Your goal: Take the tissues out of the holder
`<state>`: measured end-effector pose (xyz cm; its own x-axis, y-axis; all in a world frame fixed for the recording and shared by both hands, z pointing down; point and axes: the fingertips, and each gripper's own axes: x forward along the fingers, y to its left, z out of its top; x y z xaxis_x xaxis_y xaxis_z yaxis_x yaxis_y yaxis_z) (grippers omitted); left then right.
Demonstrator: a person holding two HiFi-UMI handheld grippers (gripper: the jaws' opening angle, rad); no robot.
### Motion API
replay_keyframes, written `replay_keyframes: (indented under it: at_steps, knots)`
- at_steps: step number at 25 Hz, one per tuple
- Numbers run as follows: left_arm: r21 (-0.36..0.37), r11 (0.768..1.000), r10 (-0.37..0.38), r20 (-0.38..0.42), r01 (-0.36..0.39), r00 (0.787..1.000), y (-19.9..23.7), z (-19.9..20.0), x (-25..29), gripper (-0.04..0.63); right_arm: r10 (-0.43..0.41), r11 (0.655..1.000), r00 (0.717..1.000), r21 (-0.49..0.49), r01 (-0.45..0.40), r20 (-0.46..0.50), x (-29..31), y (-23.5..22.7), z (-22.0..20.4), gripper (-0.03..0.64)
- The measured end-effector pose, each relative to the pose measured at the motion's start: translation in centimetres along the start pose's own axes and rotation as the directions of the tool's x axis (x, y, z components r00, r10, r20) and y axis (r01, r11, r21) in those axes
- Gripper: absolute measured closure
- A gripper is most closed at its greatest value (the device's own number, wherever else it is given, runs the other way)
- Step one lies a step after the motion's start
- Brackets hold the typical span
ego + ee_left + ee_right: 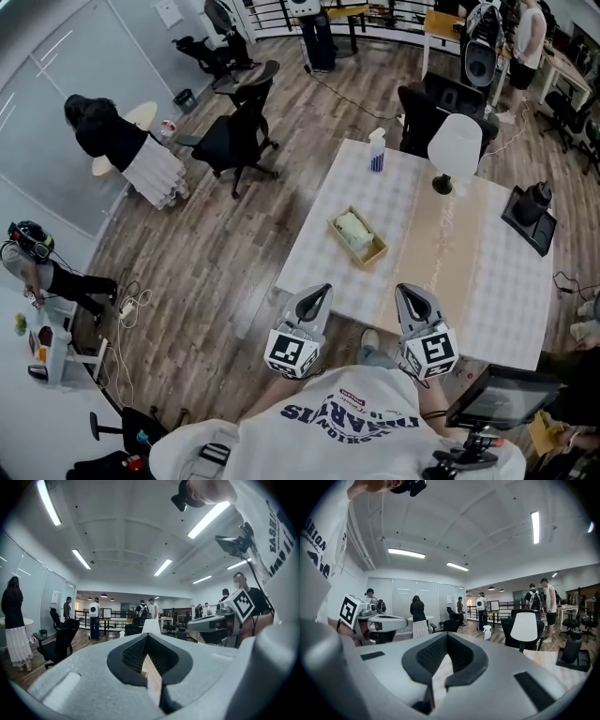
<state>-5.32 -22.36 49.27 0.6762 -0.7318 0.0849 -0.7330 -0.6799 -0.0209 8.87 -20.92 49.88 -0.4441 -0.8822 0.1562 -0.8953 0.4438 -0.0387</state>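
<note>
The tissues lie in 1 open wooden holder near the middle of the white surface. The left gripper and right gripper are at the near edge, well apart from the holder. Both sets of fingers are closed together, holding nothing.

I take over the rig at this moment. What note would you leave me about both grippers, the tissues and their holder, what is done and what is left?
Left gripper: jaws shut, empty, at the near edge of the table.
Right gripper: jaws shut, empty, beside the left one.
The wooden holder stands mid-table, ahead of both grippers and apart from them. The tissues lie inside it.
Done: nothing, no tissue is out.
To do: reach the holder, grip the tissues, lift them out.
</note>
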Motion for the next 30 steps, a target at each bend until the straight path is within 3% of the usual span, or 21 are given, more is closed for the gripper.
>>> replay_keyframes:
  at_steps: [12, 20, 30]
  knots:
    - [0.002, 0.997, 0.078, -0.037, -0.078, 0.996, 1.2, 0.2, 3.5, 0.594, 0.053, 0.999, 0.999, 0.013, -0.053, 0.0, 3.0, -4.5, -0.4, 0.607]
    - [-0.009, 0.999, 0.034, -0.046, -0.035, 0.998, 0.0, 0.1, 6.1, 0.594, 0.069, 0.997, 0.997, 0.025, -0.068, -0.021, 4.5, -6.1, -0.7, 0.607]
    - [0.012, 1.0, 0.017, -0.011, -0.017, 1.0, 2.9, 1.1, 7.2, 0.594, 0.049, 0.999, 0.998, 0.002, -0.049, -0.025, 6.5, -5.9, 0.2, 0.607]
